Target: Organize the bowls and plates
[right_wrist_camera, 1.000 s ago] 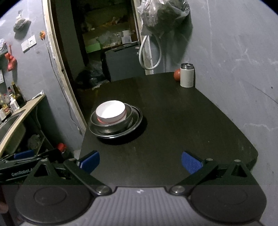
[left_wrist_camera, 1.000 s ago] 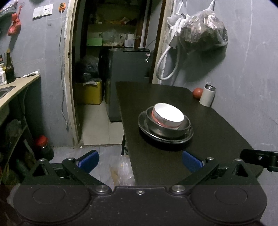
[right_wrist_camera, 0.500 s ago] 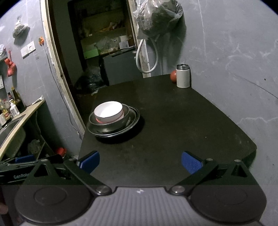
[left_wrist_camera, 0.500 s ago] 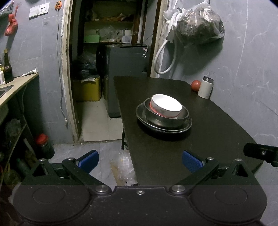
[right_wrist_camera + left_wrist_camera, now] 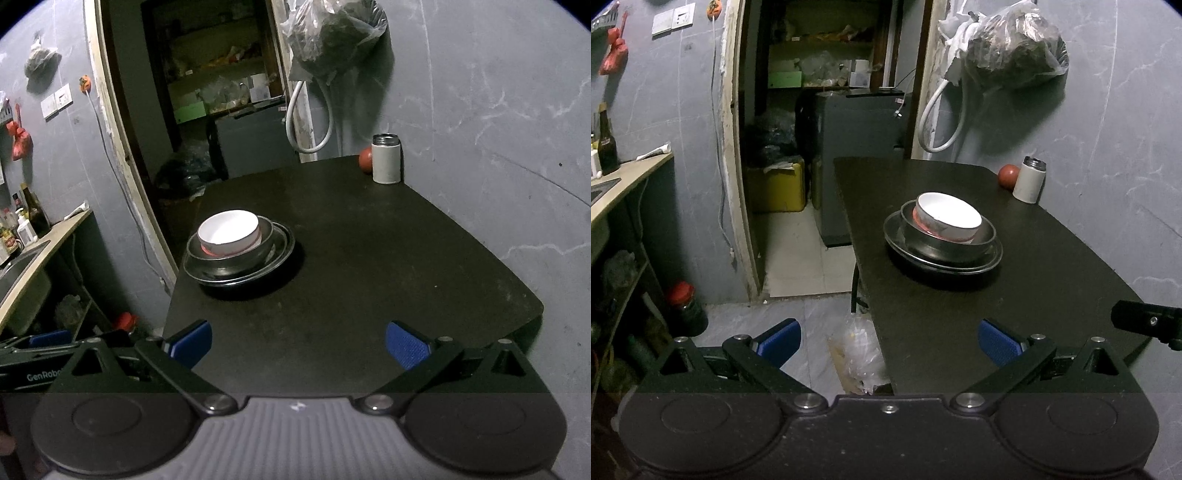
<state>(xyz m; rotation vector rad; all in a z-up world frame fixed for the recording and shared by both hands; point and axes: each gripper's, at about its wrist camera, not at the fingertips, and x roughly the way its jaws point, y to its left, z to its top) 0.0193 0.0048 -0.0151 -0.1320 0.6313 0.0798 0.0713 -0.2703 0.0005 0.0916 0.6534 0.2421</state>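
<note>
You see a glossy white ceramic-looking bowl [image 5: 948,218] nested in a shiny metal bowl [image 5: 975,242] and metal plate [image 5: 897,236], on your matt dark bench [image 5: 1034,266].

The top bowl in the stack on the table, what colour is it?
White, with a red band low on its outside; the top bowl shows best in the right wrist view.

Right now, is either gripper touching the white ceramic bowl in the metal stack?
Apart. The right wrist view shows bare dark table between the open right gripper and the white ceramic bowl; the left gripper is equally short of it.

Home kitchen: sink counter [image 5: 626,175], stacked bowls [image 5: 943,230].
</note>
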